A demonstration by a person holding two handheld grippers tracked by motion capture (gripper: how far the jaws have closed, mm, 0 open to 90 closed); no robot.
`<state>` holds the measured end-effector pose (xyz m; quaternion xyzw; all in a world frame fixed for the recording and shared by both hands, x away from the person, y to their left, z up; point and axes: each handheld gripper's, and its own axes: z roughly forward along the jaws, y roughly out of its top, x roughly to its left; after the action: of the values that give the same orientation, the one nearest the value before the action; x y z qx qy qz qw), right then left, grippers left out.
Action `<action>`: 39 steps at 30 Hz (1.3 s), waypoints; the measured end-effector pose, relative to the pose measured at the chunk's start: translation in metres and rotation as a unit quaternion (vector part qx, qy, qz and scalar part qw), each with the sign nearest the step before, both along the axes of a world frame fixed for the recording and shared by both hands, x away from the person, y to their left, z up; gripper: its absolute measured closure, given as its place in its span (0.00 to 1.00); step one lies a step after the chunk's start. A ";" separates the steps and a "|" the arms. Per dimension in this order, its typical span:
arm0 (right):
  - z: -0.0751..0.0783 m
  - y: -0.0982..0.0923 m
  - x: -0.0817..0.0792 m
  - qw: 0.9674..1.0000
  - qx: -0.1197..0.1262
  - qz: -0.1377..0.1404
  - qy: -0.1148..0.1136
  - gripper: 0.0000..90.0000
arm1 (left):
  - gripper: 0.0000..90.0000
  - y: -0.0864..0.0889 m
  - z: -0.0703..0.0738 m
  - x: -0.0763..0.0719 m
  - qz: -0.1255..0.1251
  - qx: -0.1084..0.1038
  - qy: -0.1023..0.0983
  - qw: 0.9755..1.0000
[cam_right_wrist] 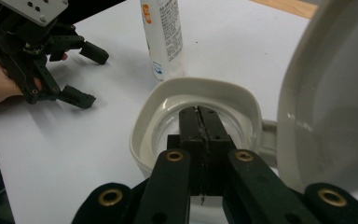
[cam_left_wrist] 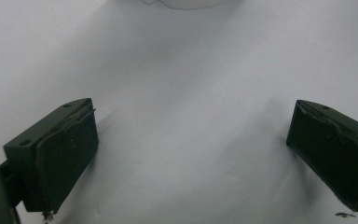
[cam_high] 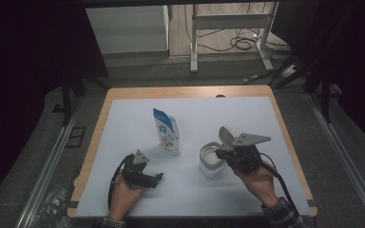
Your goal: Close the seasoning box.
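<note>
right hand-held gripper (cam_right_wrist: 200, 116): jaws clenched flat together, nothing pinched; tips sit over the open mouth of the white container (cam_high: 212, 159); contact with it can't be judged
left hand-held gripper (cam_high: 153, 180): jaws spread wide, released, nothing between them; lies low on the sheet to the left of the container, pads (cam_left_wrist: 65, 158) aimed toward it
container: on the white sheet (cam_high: 123, 142), just beside the right gripper; stands upright, mouth up; rounded-square rim, smooth glossy white plastic
lid (cam_high: 227, 136): hinged, flipped open, stands up on the container's right side; inner face smooth
pouch (cam_high: 167, 130): upright, long axis vertical, left of and behind the container; blue-and-white printed film, well apart from both grippers
worktop (cam_high: 190, 92): wood edge around the matte sheet
</note>
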<state>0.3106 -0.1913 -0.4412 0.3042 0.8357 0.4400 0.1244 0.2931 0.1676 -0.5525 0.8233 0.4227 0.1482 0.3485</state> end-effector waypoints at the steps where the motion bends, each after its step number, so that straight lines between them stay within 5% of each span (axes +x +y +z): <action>1: 0.000 -0.002 -0.001 1.000 -0.001 -0.001 0.000 0.99 | 0.03 0.000 0.000 0.000 -0.001 0.001 0.000 1.000; 19: -0.003 -0.027 -0.012 1.000 0.004 -0.025 -0.002 0.99 | 0.03 0.000 0.000 0.000 0.001 -0.001 -0.001 1.000; 39: -0.006 -0.061 0.003 0.997 0.008 -0.077 -0.002 0.99 | 0.03 0.000 0.000 0.000 0.001 -0.001 -0.001 1.000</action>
<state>0.3137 -0.2523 -0.4477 0.3679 0.8058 0.4367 0.1571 0.2932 0.1675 -0.5528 0.8225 0.4233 0.1491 0.3495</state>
